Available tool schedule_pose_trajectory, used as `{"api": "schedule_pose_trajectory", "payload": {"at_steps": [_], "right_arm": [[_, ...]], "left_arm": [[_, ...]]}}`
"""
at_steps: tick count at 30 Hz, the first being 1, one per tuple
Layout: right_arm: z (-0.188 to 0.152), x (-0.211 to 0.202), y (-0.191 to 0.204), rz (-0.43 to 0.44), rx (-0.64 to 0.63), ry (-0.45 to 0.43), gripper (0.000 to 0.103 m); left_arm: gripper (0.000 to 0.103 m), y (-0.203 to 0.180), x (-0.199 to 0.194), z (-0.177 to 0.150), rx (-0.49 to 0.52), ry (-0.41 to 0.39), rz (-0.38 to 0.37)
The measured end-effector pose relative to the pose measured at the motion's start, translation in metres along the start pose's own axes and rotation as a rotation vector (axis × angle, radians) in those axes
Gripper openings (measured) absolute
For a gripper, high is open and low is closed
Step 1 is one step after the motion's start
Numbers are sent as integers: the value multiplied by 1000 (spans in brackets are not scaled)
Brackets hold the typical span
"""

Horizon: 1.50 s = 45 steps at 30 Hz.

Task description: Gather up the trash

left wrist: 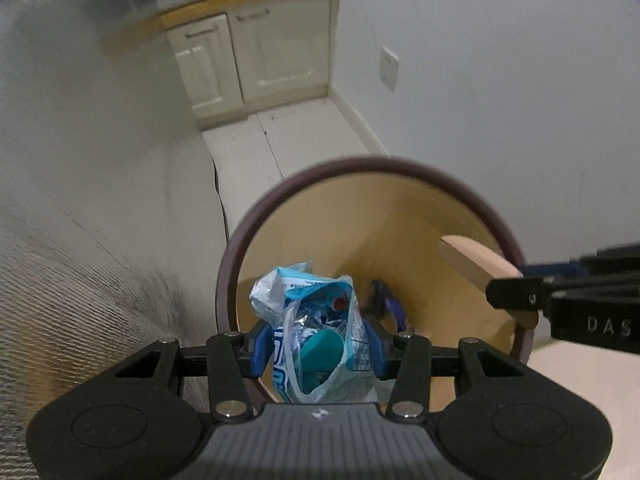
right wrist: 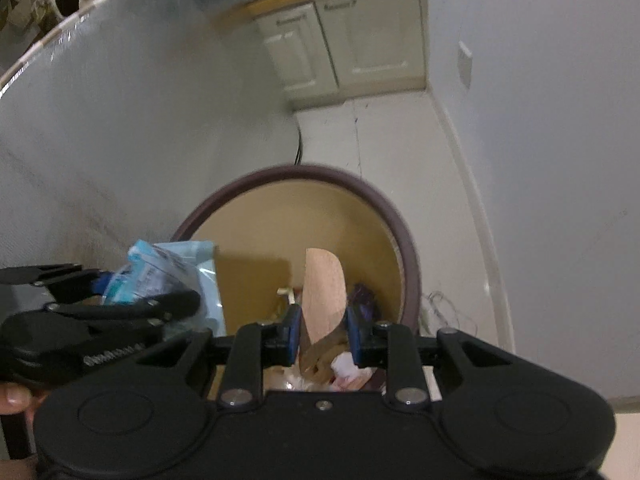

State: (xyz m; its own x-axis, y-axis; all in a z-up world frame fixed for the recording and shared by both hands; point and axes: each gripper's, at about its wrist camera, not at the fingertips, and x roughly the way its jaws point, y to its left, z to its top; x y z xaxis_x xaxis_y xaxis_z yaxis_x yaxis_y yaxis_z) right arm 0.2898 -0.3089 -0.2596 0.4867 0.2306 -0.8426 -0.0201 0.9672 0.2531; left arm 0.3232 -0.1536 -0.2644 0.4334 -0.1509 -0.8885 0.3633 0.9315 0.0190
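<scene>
Overhead, two hand-held claws hang above a round waste bin [left wrist: 472,184] with a dark brown rim and a tan inside, each clamped on a piece of rubbish. The left claw [left wrist: 318,346] grips a crumpled blue-and-white plastic bag [left wrist: 316,320] between its blue pads, its jaws partly closed around the bulk of the bag, which hangs inside the ring of the rim. The right claw [right wrist: 322,334] is nearly closed on a flat tan piece with a rounded end [right wrist: 324,288], which looks like thin wood or card; the piece stands upright between the pads, over the mouth of the bin. More scraps lie at the bottom of the bin, among them something dark purple [right wrist: 364,300]. The bin stands on a pale tiled floor [left wrist: 248,148], near a white wall [left wrist: 500,80] bearing a socket plate [left wrist: 389,67], and just beside a large grey surface on the left. Cream cabinet doors [right wrist: 348,44] close off the far end of the floor. A fingertip [right wrist: 14,398] shows at the lower left edge of the right wrist view.
</scene>
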Motion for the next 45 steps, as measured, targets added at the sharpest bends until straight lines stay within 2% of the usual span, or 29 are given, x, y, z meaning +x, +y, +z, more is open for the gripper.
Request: {"api": "schedule_pose_trajectory", "payload": {"at_steps": [3,5,9,11,16,19,21,22,27,34,40,45], "right_arm": [[-3,9,4,1,-21,28,25],[-2,14,6,9,-23,43,25],[2,21,10,37,-24,72,25],[5,24,12,46,-26,81,25],[9,29,12,70,-25,102,26],[11,30,13,66,-22,107,29],[12,29,12,64,-30,103,42],[13,29,11,62,-34,99,43],[11,22,10,37,-48,93,44],[3,5,11,16,-82,77,50],[-3,-20,11,-1,-93,25,60],[-5,-52,12,-12,-94,-52,71]], "left_arm": [[49,-2,9,-3,43,37,-5],[53,-3,13,-6,61,59,-9],[69,-3,13,-8,65,59,-27],[73,-2,11,-9,61,50,-23],[88,4,7,-10,38,29,0],[91,4,6,-10,30,31,4],[96,3,3,-12,23,31,7],[98,3,3,-12,19,32,10],[102,7,-4,-18,-20,45,28],[103,9,-18,-20,-64,34,25],[103,7,-39,-21,-85,0,18],[103,0,-68,-19,-73,-42,35]]}}
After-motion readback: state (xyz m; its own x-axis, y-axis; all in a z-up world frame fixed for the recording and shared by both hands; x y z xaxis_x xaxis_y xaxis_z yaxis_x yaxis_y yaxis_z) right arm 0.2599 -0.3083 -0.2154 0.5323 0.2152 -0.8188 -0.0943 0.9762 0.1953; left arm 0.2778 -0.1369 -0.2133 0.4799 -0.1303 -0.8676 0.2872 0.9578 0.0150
